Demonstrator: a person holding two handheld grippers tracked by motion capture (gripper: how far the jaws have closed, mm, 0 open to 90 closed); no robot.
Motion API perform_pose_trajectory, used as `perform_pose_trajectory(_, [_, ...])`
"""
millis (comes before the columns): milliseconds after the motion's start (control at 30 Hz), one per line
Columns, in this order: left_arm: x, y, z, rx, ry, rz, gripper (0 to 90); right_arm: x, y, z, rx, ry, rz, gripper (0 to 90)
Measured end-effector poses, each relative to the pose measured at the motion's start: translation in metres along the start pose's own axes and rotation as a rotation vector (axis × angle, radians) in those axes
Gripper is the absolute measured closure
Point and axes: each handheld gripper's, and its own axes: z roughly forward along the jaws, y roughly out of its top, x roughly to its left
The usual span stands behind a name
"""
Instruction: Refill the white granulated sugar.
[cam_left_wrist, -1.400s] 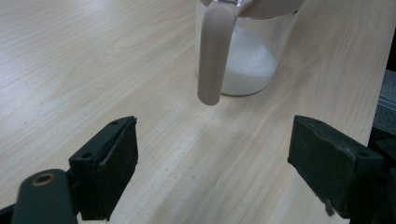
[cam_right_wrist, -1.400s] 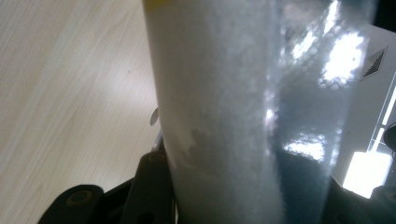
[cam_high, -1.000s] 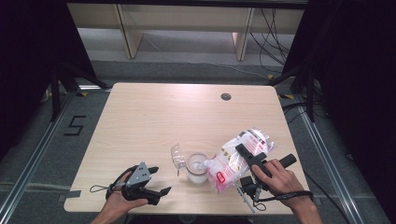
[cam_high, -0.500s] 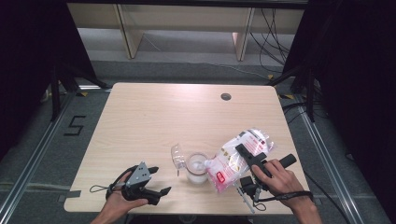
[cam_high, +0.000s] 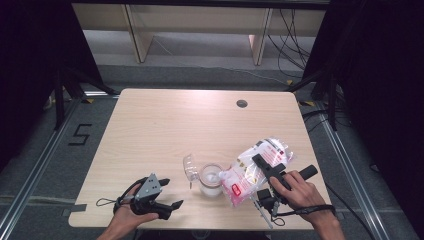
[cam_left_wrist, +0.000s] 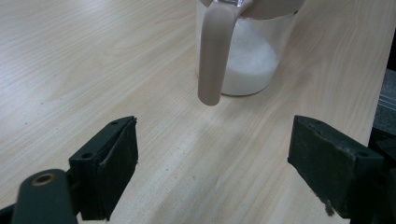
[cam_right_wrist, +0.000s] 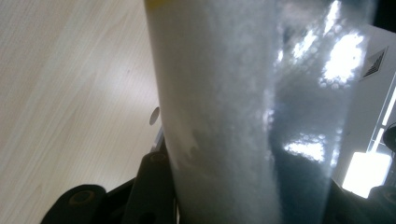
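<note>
A clear glass jar (cam_high: 211, 179) partly filled with white granules stands near the table's front edge, its hinged lid (cam_high: 190, 167) swung open to the left. My right gripper (cam_high: 261, 164) is shut on a clear plastic bag (cam_high: 255, 167) with red print, tilted so its lower corner rests at the jar's rim. In the right gripper view the bag (cam_right_wrist: 243, 112) of white granules stands between the jaws. My left gripper (cam_high: 169, 194) rests open at the front left, its jaws toward the jar. In the left gripper view the jar (cam_left_wrist: 247, 60) and its beige clasp (cam_left_wrist: 215, 51) lie beyond the open gripper (cam_left_wrist: 215, 158).
The light wooden table (cam_high: 175, 125) has a round cable hole (cam_high: 242, 103) at the back right. Black frames and cables stand around the table on the grey floor.
</note>
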Motion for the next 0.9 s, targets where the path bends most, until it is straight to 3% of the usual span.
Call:
perform_pose_trajectory(300, [0.0003, -0.0001, -0.0001, 0.006, 0.001, 0.000, 15.5, -0.0014, -0.0005, 0.0008, -0.013, -0.012, -0.014, 68.7])
perform_pose_trajectory(333, [0.0000, -0.0001, 0.0002, -0.001, 0.000, -0.005, 15.5, 0.0001, -0.0006, 0.0000, -0.003, -0.006, 0.006, 68.7])
perform_pose_trajectory(400, [0.0016, 0.0004, -0.0001, -0.002, -0.001, 0.018, 15.5, -0.0007, -0.0004, 0.0000, -0.003, -0.002, 0.000, 68.7])
perform_pose_trajectory(567, [0.0015, 0.0006, -0.0001, 0.000, -0.002, 0.022, 15.5, -0.0022, -0.0006, 0.0003, -0.013, -0.007, -0.015, 68.7])
perform_pose_trajectory(733, [0.0021, 0.0005, -0.0004, -0.001, -0.004, 0.022, 15.5, -0.0005, -0.0006, -0.0007, 0.001, 0.001, 0.007, 68.8])
perform_pose_trajectory(900, [0.0019, 0.0006, -0.0006, 0.003, -0.001, 0.026, 15.5, -0.0021, -0.0005, 0.0004, -0.010, -0.009, -0.018, 68.8])
